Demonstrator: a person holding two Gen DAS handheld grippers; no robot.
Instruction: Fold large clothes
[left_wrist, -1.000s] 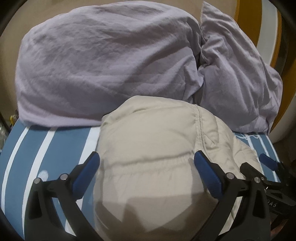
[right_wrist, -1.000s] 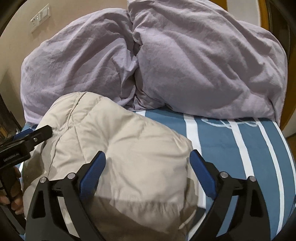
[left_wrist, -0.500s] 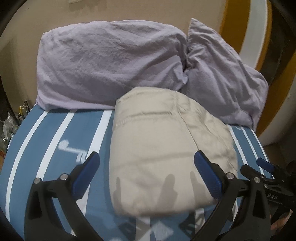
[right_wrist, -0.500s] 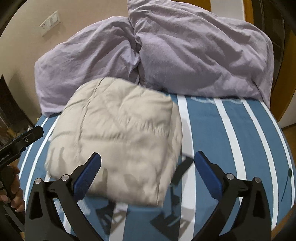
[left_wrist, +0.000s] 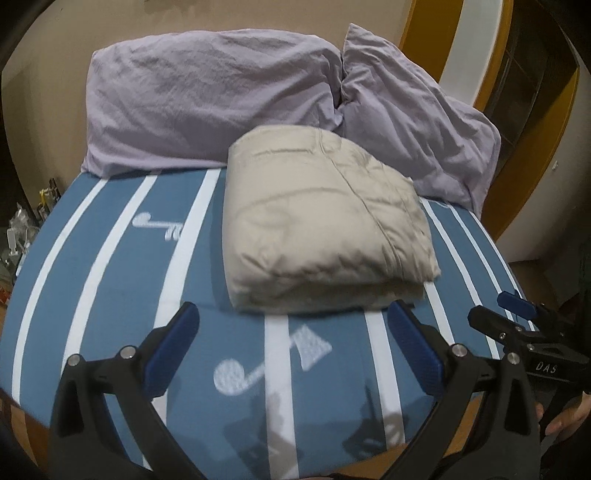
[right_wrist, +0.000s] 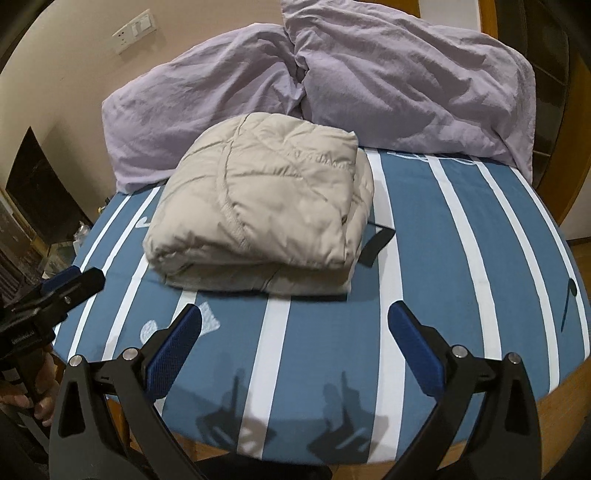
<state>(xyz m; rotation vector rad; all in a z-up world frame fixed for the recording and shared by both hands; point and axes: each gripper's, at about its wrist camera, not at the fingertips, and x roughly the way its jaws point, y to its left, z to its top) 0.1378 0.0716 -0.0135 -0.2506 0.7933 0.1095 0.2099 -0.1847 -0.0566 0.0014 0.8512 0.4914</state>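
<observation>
Left wrist view puts the folded beige padded jacket (left_wrist: 325, 221) in a thick bundle on the blue, white-striped bed (left_wrist: 110, 266), its far edge against the 2 lilac pillows (left_wrist: 207, 99) at the head. Your left claw (left_wrist: 291, 350) hangs over the bare sheet just short of the bundle, jaws spread wide with nothing between them. Right wrist view shows your right claw (right_wrist: 295, 350) just as wide and empty, also short of the jacket's near edge. A black strap (right_wrist: 376, 243) pokes out from under the bundle's right side. A wall switch (right_wrist: 135, 29) sits above the pillows.
</observation>
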